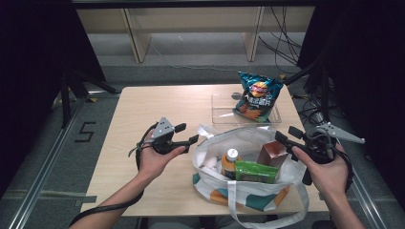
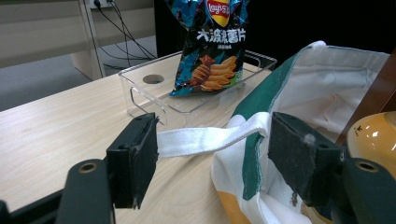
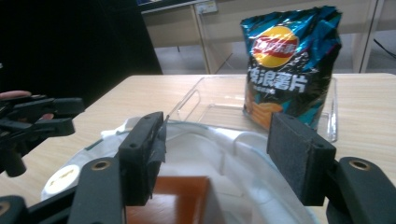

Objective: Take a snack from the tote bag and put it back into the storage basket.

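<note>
A white and green cloth tote bag lies open on the table's near right side. Inside it are an orange bottle, a brown box and a green packet. My left gripper stands open just left of the bag; in the left gripper view the bag's white handle strap runs between the jaws, untouched. My right gripper is open at the bag's right rim, over the brown box. A blue chips bag stands in a clear tray.
The clear tray sits at the table's far right with the chips bag upright in it. Bare wood spreads over the table's left half. Shelving legs and cables stand beyond the far edge.
</note>
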`<state>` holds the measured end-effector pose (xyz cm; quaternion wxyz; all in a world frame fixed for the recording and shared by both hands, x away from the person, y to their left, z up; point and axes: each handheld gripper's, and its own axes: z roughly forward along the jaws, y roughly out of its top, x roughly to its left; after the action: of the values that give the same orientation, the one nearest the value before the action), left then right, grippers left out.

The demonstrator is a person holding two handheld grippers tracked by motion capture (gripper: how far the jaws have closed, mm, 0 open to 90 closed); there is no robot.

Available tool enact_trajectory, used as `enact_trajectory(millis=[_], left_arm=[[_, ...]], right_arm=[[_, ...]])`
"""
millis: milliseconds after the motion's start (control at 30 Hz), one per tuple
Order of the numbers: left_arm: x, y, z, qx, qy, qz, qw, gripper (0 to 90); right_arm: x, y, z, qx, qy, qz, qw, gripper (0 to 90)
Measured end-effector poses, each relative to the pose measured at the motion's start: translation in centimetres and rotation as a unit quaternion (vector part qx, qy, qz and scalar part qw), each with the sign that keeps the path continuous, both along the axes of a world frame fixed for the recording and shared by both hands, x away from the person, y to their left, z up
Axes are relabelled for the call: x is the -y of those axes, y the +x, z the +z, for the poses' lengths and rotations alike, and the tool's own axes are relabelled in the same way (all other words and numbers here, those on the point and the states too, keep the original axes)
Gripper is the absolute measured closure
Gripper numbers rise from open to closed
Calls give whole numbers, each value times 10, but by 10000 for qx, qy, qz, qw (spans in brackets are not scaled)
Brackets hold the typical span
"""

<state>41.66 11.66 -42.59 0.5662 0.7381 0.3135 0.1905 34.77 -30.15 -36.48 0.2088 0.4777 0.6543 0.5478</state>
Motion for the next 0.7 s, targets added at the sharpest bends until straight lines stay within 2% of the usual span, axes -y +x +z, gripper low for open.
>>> enact_trajectory(millis=[33,100,167,200,267,300,400,467,500,533,567,600,700], left_arm=[[0,0,0,14,5,-8,10000,326],[0,0,1,15,-9,-6,10000,326],[0,0,0,6,-11,1,10000,326],[0,0,0,6,-2,0,10000,326],[0,0,0,9,5,-10,10000,325],[0,0,0,7,-1,-6,10000,325],[0,0,1,10,-7,-9,10000,325],[0,0,1,11,-9,-9,10000,325],[0,0,1,0,8,3,10000,326],[0,0,1,9,-16,-7,10000,325],[0,0,1,7,-16,-4,10000,326],[0,0,1,12,-15,-5,10000,326],[0,0,1,15,-14,-4,10000,326]], right_arm=[[-2,-2,0,-54,40,10,10000,370],[-4,-5,-1,66,-49,69,9999,364],[-8,-9,-1,-81,59,91,9999,357],[-9,-10,-2,-22,1,139,9999,352],[-12,-14,-3,-108,67,133,9998,343],[-12,-13,-4,-34,-13,160,9999,338],[-14,-16,-6,-129,30,135,9998,320],[-14,-17,-9,-71,-23,153,9999,310],[-15,-19,-8,-179,55,122,9997,306],[-14,-18,-10,-68,-65,164,9998,305],[-15,-20,-10,-199,-4,109,9997,301],[-15,-20,-11,-103,-89,149,9998,300],[-17,-22,-13,-104,-85,181,9997,285]])
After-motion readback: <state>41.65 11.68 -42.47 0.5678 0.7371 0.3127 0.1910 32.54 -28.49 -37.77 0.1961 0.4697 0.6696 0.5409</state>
